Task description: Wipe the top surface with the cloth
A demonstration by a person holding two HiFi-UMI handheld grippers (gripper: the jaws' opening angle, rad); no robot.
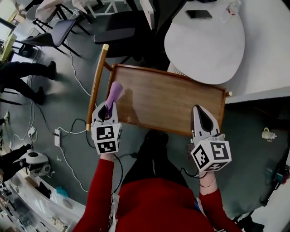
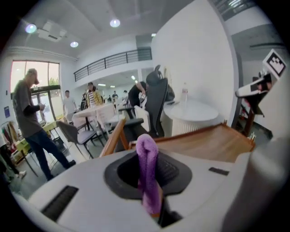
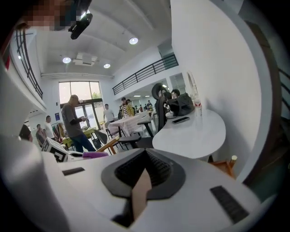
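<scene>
Two grippers, both held forward on red-sleeved arms. Left gripper (image 1: 110, 108): jaws clamped on one purple cloth (image 1: 114, 92), which sticks out past the tips over the left end of the wooden top (image 1: 167, 104), beside its handle rail (image 1: 98, 86). Can't tell whether the cloth touches the wood. Right gripper (image 1: 200, 112): jaws pressed together, nothing between them, at the top's near right edge. One white round table (image 1: 204, 45) beyond, with one phone (image 1: 198, 14) on it. Grey floor (image 1: 54, 104), loose cables (image 1: 68, 131), a chair (image 1: 59, 29) far left.
</scene>
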